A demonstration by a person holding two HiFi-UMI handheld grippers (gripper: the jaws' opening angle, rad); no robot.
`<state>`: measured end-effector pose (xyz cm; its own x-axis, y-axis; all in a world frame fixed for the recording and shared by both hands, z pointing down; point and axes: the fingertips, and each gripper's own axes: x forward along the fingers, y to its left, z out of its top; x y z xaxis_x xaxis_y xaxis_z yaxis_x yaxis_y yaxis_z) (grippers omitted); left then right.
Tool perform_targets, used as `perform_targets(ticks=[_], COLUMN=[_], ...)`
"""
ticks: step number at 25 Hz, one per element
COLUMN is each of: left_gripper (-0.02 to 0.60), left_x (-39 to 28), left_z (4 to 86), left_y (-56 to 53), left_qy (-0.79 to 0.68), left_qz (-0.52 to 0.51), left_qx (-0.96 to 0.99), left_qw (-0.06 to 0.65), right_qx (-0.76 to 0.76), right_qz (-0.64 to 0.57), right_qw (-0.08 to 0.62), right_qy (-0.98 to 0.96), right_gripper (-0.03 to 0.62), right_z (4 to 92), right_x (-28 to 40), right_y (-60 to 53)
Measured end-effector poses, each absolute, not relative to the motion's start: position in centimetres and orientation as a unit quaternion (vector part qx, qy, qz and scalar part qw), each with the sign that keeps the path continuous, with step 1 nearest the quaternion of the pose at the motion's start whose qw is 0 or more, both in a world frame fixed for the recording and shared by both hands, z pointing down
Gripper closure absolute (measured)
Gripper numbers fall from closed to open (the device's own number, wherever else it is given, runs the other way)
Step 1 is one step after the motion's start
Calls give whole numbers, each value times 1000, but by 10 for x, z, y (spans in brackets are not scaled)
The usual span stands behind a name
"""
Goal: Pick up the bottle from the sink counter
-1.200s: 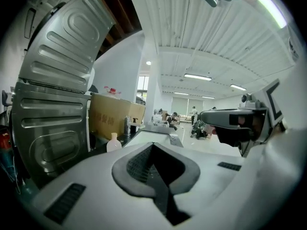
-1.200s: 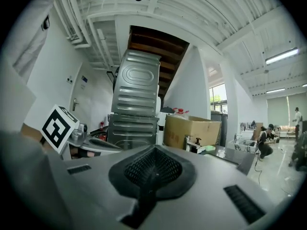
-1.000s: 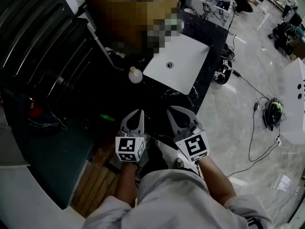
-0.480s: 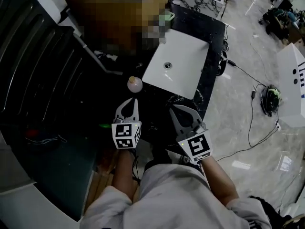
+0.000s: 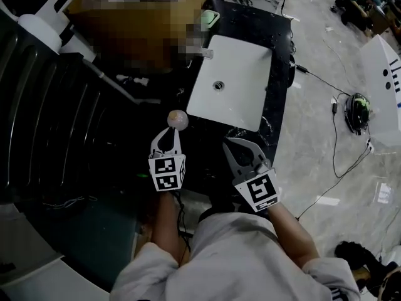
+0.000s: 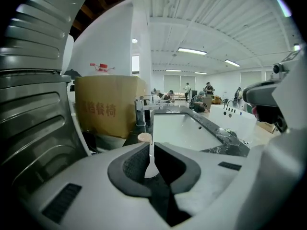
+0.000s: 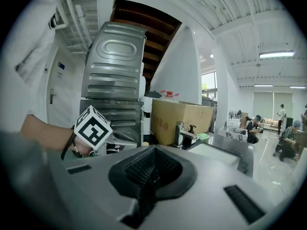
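Note:
The bottle (image 5: pixel 177 119) is small and pale with a round top, standing on the black sink counter (image 5: pixel 276 36) left of the white basin (image 5: pixel 235 83). My left gripper (image 5: pixel 168 134) points at it from just short of it, jaws shut and empty. In the left gripper view the bottle's top (image 6: pixel 144 138) shows right ahead of the shut left gripper (image 6: pixel 149 150). My right gripper (image 5: pixel 241 144) hangs over the counter's near end, also shut with nothing in it. The right gripper view shows the right gripper (image 7: pixel 152 164) with its pads together and the left gripper's marker cube (image 7: pixel 92 127).
A chrome faucet (image 5: pixel 203 52) stands at the basin's left rim, with a green dish (image 5: pixel 210 19) beyond it. A large cardboard box (image 6: pixel 108 110) sits behind the bottle. Ribbed metal panels (image 5: pixel 56 124) fill the left. Cables run across the marble floor (image 5: pixel 332 130) on the right.
Both grippers have come forward toward the counter. The left one has closed the gap to the bottle and now sits just behind it. Nothing was taken hold of.

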<state>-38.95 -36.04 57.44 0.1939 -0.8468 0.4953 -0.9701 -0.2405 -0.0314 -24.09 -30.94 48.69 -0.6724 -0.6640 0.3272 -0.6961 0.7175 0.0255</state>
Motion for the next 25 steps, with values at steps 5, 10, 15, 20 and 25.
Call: perform_targets(ticks=[5, 10, 15, 20, 25], left_gripper=[340, 275, 275, 292, 388], left_x=[-381, -379, -376, -380, -384], left_z=[583, 592, 600, 609, 610], left_y=[-373, -388, -398, -403, -402], left_qy=[-572, -563, -554, -559, -571], left_qz=[209, 182, 186, 193, 183], left_qx=[775, 786, 793, 790, 788], left_qw=[171, 182, 170, 159, 140], right_qx=[372, 373, 381, 390, 396], right_qz=[53, 51, 42, 42, 44], right_qw=[163, 166, 169, 167, 167], right_qy=[-912, -911, -908, -905, -902], right_gripper=[585, 585, 585, 585, 585], right_z=[486, 487, 488, 488, 488], right_x=[-238, -232, -227, -225, -222], right_y=[-308, -308, -313, -315, -315])
